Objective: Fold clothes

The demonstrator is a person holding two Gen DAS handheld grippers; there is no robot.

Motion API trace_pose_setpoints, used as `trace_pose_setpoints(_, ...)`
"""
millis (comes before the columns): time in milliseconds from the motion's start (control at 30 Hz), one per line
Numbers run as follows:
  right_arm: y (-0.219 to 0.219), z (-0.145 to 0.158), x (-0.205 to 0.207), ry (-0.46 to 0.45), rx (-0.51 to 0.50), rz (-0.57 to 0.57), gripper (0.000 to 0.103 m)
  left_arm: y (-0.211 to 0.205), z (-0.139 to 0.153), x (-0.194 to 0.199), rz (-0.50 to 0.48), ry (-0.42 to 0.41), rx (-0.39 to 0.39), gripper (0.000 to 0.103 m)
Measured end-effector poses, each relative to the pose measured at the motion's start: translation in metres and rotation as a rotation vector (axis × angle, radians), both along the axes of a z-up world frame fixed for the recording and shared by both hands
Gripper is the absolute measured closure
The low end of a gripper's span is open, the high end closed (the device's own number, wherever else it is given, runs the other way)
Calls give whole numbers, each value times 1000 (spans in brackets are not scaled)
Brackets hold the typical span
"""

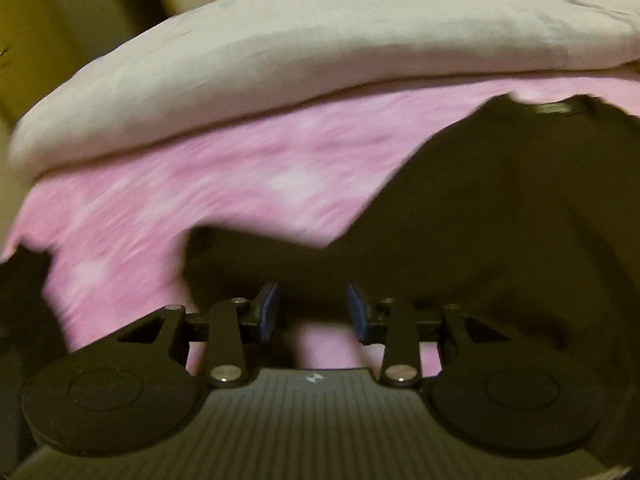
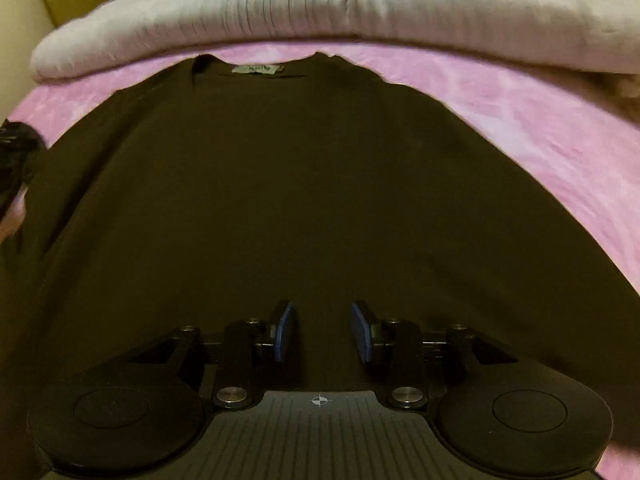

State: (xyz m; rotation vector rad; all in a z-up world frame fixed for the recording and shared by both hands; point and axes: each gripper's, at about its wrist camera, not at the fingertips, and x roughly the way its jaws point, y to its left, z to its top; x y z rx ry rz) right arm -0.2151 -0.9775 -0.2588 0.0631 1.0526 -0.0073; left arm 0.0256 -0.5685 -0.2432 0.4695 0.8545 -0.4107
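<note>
Left tongs (image 1: 313, 312): blue pads parted with a clear gap, nothing between them. Poised over the near left edge of a dark garment (image 1: 500, 232). Pink bedsheet (image 1: 200, 184) showing to the left of and just behind the pads, with a dark lobe of cloth, probably a sleeve, running forward from the left pad. Pale folded blanket (image 1: 300, 48) lying well beyond, across the far side of the bed.

Right tongs (image 2: 324, 332): likewise partly open and empty, hanging over the middle of the same garment (image 2: 304, 184). Garment spread flat on the bedsheet (image 2: 540, 120), collar and neck label (image 2: 258, 69) at the far end, straight ahead of the pads. Blanket (image 2: 320, 4) beyond the collar. Something dark at the far left edge, too blurred to name.

Step in hand, by the look of it: garment laid out, first fold not yet taken. Next move probably calls for lowering each pair onto a hem or side edge, pinching one layer cleanly, then carrying it over evenly.
</note>
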Motion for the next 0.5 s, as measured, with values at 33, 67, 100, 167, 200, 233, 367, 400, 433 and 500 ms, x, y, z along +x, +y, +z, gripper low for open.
trace_pose_setpoints(33,3,2,-9,14,-32,6,67,17,3,-1,33,5,15,67)
trace_pose_setpoints(67,6,5,-14,36,-66,-5,67,32,4,0,53,20,26,61)
trace_pose_setpoints(100,10,9,-17,60,-87,-24,67,42,3,1,67,58,18,59)
trace_pose_setpoints(167,20,17,-22,68,-85,-46,67,59,-4,5,97,147,1,52)
trace_pose_setpoints(200,25,21,-24,65,-78,-51,67,65,-9,7,112,197,-10,52)
trace_pose_setpoints(233,30,24,-26,61,-70,-54,67,67,-13,8,115,227,-28,54)
trace_pose_setpoints(367,58,28,-22,65,-58,-45,67,61,-30,5,33,311,5,103)
trace_pose_setpoints(400,66,29,-22,67,-60,-36,67,64,-27,5,3,317,3,103)
trace_pose_setpoints(433,73,29,-22,68,-61,-28,67,67,-24,6,-26,321,0,103)
trace_pose_setpoints(500,86,32,-23,64,-69,-13,67,84,-6,9,-66,287,4,103)
